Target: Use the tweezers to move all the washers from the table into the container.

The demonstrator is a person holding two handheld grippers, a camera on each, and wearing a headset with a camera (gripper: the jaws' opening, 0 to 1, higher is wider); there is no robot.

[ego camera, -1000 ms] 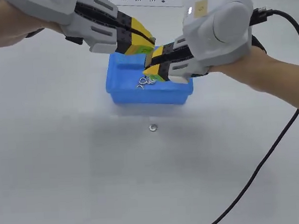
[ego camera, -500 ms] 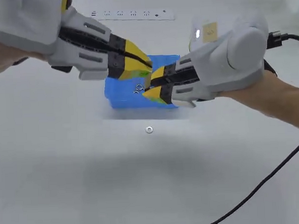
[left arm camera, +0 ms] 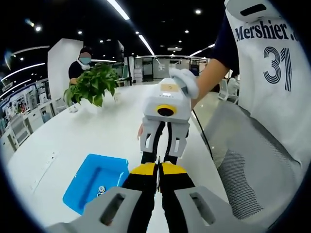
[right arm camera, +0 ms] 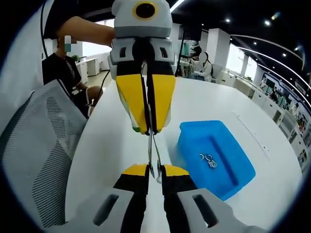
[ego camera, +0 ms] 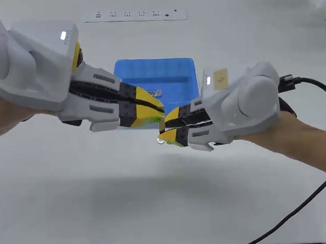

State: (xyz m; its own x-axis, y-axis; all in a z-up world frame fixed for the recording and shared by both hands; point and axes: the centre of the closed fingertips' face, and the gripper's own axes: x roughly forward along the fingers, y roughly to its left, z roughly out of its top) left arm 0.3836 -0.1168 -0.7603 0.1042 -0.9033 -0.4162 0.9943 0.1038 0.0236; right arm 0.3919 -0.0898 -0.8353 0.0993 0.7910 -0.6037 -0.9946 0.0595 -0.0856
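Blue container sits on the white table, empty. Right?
Not empty. The right gripper view shows a few washers lying inside the blue container. It does sit on the white table.

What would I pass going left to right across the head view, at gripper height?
Left gripper → right gripper → black cable. The tweezers in the left gripper's jaws, the washer and the blue container overlap the gripper tips, so they are left out.
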